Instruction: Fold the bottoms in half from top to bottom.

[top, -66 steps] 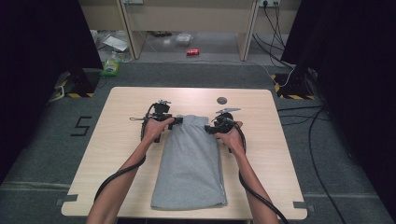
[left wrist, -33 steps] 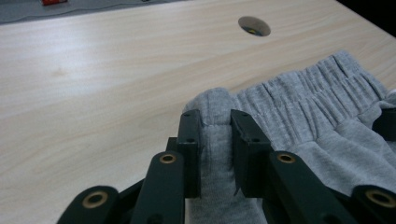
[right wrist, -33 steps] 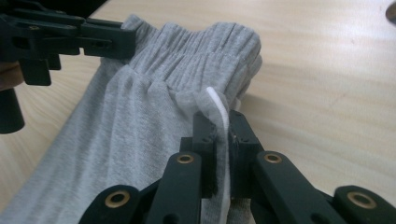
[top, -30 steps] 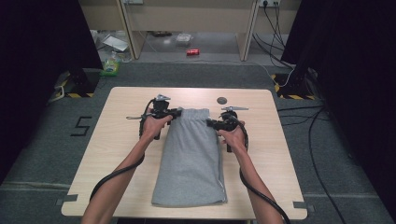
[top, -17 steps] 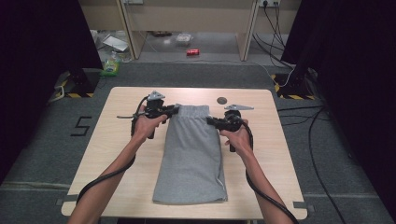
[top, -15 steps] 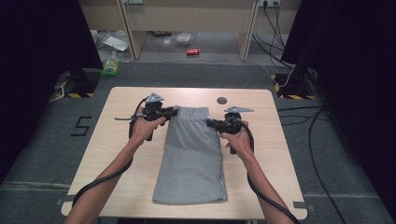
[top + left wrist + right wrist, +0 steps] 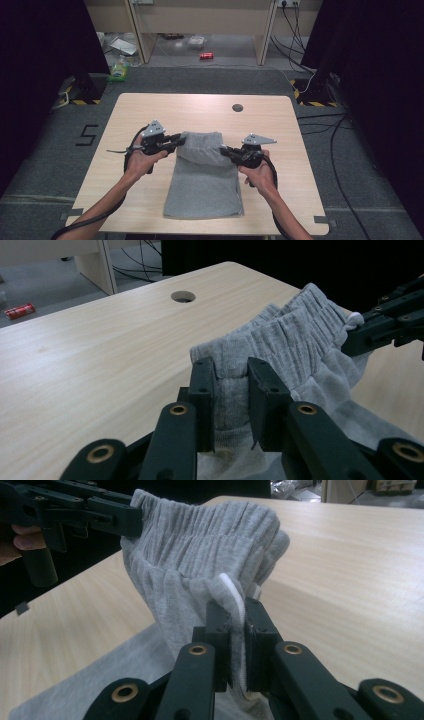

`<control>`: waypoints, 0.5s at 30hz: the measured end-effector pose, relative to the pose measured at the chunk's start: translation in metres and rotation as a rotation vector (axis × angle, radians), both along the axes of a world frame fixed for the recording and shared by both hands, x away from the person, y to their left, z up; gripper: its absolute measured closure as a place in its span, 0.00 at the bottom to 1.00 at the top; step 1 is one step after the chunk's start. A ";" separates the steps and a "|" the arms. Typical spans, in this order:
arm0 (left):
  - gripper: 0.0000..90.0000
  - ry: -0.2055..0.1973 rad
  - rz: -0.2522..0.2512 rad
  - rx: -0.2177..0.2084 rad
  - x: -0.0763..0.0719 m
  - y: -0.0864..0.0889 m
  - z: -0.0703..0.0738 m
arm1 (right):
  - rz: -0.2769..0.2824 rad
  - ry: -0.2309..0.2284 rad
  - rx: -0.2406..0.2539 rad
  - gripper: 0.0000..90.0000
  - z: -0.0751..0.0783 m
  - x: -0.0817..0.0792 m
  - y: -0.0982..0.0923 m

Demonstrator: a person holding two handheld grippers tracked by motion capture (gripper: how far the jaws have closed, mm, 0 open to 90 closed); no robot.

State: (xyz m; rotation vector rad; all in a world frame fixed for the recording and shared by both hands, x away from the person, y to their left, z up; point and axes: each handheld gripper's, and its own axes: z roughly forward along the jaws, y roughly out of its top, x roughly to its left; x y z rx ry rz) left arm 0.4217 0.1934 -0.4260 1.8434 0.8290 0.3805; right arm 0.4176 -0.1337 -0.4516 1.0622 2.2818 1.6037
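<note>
Grey shorts (image 7: 205,172) lie mid-surface (image 7: 280,125). The waistband, earlier flat at twelve o'clock, is now lifted toward six — fold underway. Left gripper (image 7: 179,139) and right gripper (image 7: 223,149) each pinch a waistband corner.

High view looks down from above; tongs cameras sit close, sharing the waistband (image 7: 280,337).

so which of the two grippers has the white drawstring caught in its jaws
The right gripper: a white drawstring runs down between its jaws with the waistband of the grey pants. The left gripper pinches only grey fabric.
</note>
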 end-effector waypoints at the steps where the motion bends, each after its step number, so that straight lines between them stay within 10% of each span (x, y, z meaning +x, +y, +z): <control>1: 0.82 0.002 -0.004 -0.003 -0.005 0.000 -0.003 | 0.002 -0.001 -0.005 0.93 -0.001 -0.005 0.000; 15: 0.82 0.026 -0.041 -0.033 -0.054 0.005 -0.029 | 0.024 0.021 -0.067 0.93 -0.016 -0.052 0.002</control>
